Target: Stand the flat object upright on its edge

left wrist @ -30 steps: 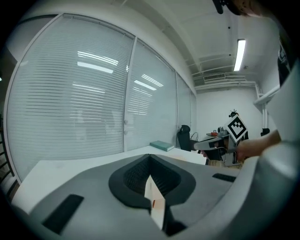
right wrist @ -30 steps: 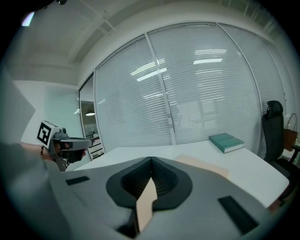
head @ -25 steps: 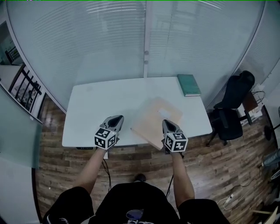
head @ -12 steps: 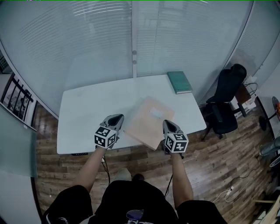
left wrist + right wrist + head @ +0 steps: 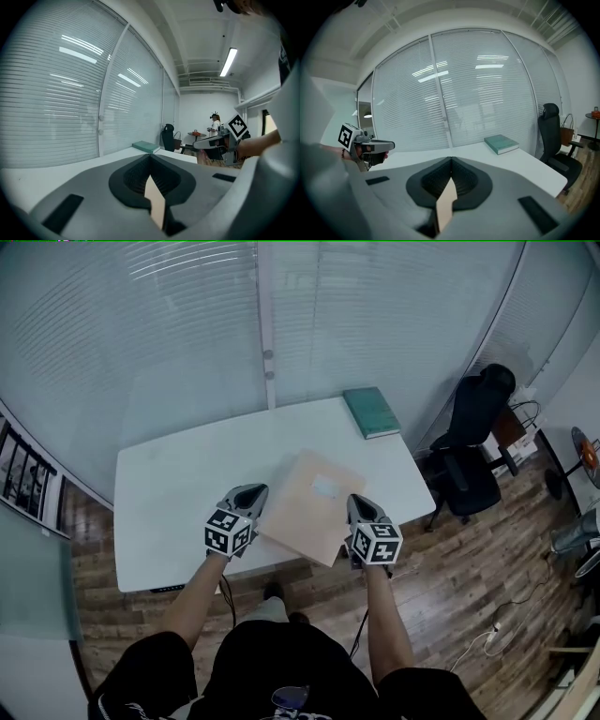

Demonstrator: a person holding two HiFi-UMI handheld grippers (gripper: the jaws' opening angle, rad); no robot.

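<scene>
Right now my left claw point(image 5: 251, 493) and right claw point(image 5: 359, 506) are both pinched shut, flanking the thin, flat tan sheet point(image 5: 307, 507) lying on the smooth white surface point(image 5: 178, 493).

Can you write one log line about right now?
left gripper: jaws shut on tan envelope | right gripper: jaws shut on same envelope | green book: far right corner of table

Flat tan envelope point(image 5: 314, 505), pale label up, over the table's point(image 5: 178, 484) near edge.
</scene>
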